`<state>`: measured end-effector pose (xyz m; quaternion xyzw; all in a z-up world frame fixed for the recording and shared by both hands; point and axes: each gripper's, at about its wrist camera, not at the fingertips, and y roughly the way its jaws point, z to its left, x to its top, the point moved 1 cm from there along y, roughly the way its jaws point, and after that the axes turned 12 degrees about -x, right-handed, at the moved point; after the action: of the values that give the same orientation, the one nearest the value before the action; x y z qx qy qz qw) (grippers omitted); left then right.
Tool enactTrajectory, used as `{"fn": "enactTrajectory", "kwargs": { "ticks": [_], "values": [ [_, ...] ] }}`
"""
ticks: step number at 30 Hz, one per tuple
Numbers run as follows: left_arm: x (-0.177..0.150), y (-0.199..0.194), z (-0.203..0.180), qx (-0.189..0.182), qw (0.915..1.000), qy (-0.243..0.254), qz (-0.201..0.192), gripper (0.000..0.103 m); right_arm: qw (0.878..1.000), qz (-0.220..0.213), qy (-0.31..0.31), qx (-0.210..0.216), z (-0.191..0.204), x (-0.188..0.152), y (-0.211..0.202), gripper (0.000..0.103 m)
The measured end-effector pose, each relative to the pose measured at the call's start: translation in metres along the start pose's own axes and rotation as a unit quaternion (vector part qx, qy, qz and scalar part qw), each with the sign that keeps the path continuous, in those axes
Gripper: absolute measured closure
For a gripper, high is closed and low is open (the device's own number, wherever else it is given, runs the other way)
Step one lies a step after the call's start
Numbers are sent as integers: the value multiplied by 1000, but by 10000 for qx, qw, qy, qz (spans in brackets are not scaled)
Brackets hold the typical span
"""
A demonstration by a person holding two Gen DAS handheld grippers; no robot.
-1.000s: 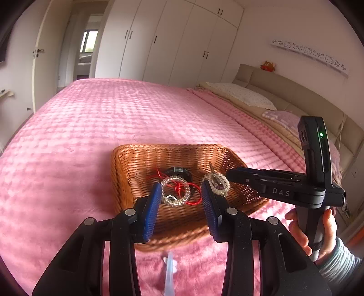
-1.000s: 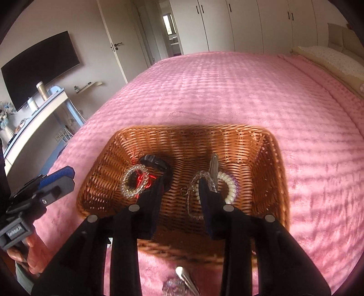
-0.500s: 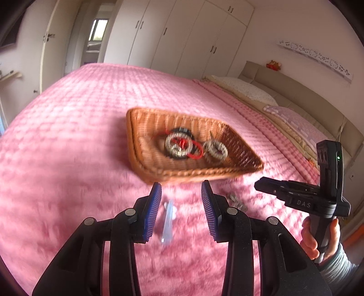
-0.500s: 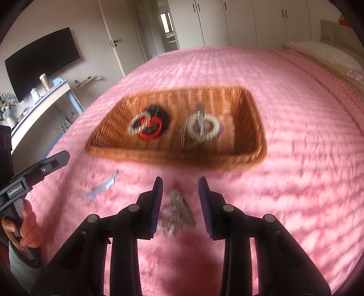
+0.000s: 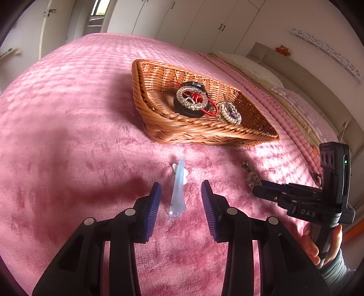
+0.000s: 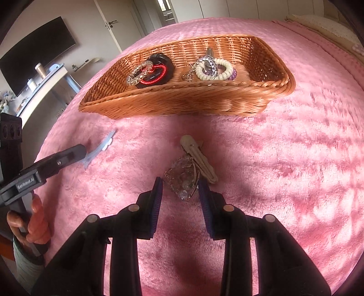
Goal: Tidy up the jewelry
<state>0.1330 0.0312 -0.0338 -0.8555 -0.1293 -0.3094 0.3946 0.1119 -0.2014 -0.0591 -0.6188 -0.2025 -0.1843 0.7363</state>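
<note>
Jewelry pieces lie partly in a wicker basket [image 6: 182, 100] at upper centre of the right wrist view: a clear bead bracelet [image 6: 139, 73] over a red cord loop [image 6: 157, 73] and a black band [image 6: 164, 61] on the left, a white bead bracelet [image 6: 215, 72] on the right. Below the basket, on the pink plush bedspread [image 6: 284, 159], rest a beige hair clip [image 6: 198, 157] touching a crystal cluster [image 6: 182, 179]. The right gripper [image 6: 179, 190] has its jaws parted either side of that cluster, having just widened; whether the pads touch it cannot be told. In the left wrist view, the left gripper [image 5: 181, 198] stands with jaws apart around a pale blue hair clip [image 5: 178, 189], clear of both pads. A hand [image 5: 318, 241] at lower right grips the other tool. Beyond: white wardrobes [image 5: 193, 20] at top, pillows [image 5: 252, 66] at upper right; a wall television [image 6: 36, 52] and desk [image 6: 43, 88] at upper left.
</note>
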Motion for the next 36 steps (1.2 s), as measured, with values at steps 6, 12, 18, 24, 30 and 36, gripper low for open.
{"fn": "enactTrajectory", "kwargs": {
  "ticks": [6,12,18,24,30,36],
  "values": [
    [-4,2,4,-64,10000,-73,-15,68,9992,-116,-346,-171,16,8,6,57],
    [-10,-4,3,-169,9998,-46,-9,68,9956,-322,-857,-174,34,-1,-2,86],
    [-19,-2,-16,12,9987,446,234,68,9955,-372,-870,-106,25,-11,-9,88],
    [-13,11,-22,456,9959,690,372,68,9964,-350,-776,-62,20,-12,-7,88],
    [-10,10,-17,650,9949,664,393,67,9967,-346,-737,7,18,-13,-6,88],
    [-8,-3,-23,441,9946,872,335,62,9970,-335,-690,78,16,-13,-5,88]
  ]
}}
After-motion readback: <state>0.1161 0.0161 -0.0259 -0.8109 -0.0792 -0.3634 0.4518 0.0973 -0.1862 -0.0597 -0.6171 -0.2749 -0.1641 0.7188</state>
